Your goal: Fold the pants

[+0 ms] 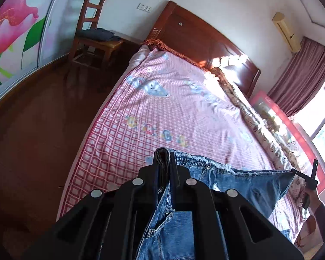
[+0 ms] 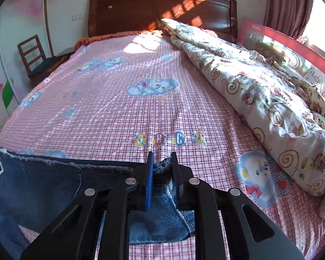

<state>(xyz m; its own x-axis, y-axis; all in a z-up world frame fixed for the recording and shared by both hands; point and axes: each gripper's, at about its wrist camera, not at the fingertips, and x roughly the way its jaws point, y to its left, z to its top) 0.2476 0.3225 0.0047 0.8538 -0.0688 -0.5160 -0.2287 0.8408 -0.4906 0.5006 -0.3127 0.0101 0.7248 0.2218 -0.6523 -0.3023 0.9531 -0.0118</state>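
With the left gripper (image 1: 165, 162) and right gripper (image 2: 162, 164) jaws each clenched on the jeans (image 1: 249, 186), keep the waistband taut and level above the bed (image 2: 119, 112).

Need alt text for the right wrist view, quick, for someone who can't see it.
The right hand-held gripper is shut on a bunched edge of blue denim pants, which stretch off to the left above a pink checked bedsheet. A rumpled floral quilt lies along the right side, with a dark wooden headboard beyond.
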